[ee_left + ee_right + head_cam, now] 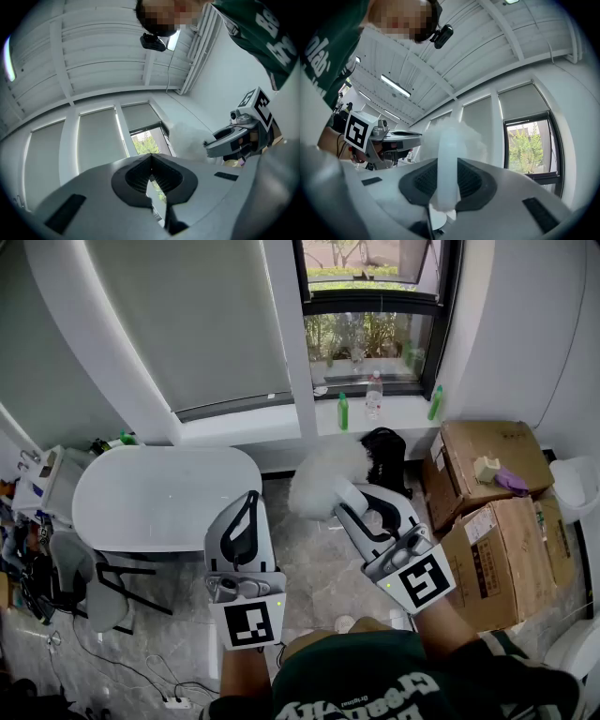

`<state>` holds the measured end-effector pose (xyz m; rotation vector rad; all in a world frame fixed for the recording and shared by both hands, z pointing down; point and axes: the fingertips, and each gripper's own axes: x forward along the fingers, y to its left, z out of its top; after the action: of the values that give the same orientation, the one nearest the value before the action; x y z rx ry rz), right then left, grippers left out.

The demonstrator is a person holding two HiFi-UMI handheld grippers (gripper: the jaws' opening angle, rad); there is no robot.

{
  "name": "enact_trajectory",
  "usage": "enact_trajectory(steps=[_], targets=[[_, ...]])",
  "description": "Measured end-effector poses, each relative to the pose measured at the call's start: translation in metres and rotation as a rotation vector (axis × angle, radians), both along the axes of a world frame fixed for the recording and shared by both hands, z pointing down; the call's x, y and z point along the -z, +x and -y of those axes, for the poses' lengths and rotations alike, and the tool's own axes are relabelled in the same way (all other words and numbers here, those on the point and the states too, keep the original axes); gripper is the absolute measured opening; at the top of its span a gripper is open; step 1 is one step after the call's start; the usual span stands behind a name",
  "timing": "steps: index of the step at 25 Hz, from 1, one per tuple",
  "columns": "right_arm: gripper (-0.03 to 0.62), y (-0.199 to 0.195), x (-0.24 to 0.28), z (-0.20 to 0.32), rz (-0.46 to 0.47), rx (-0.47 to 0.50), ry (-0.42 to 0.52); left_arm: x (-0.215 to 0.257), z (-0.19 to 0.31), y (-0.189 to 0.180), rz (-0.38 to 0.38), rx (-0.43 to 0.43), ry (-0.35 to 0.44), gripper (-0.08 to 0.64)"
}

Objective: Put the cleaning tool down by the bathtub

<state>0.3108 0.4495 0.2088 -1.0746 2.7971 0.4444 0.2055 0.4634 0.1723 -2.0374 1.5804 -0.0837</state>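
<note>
At the left of the head view lies a white oval bathtub (159, 498), identified as such from the task wording. Just to its right, the left tool (246, 521) is presented with its jaws brought together and nothing between them. Right of centre, the right tool (354, 502) is clamped on the pale, translucent handle (449, 159) of the duster (323, 479). The fluffy white head of the duster is carried above the floor (319, 568) in the upper middle of the frame, apart from the bathtub. The duster is judged light. Its head is judged soft and compressible, its handle stiff and smooth, so some slip is to be allowed for. Hold is best taken on the handle, not on the fluff. Cardboard boxes (487, 460) are stacked at the far right.
</note>
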Motion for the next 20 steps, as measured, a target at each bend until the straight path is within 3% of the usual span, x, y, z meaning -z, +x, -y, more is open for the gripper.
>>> enact_trajectory(steps=[20], targets=[[0.092,0.012,0.0,0.001,0.025,0.007,-0.013,-0.006,0.007,0.013,-0.001,-0.013,-0.033,0.006]])
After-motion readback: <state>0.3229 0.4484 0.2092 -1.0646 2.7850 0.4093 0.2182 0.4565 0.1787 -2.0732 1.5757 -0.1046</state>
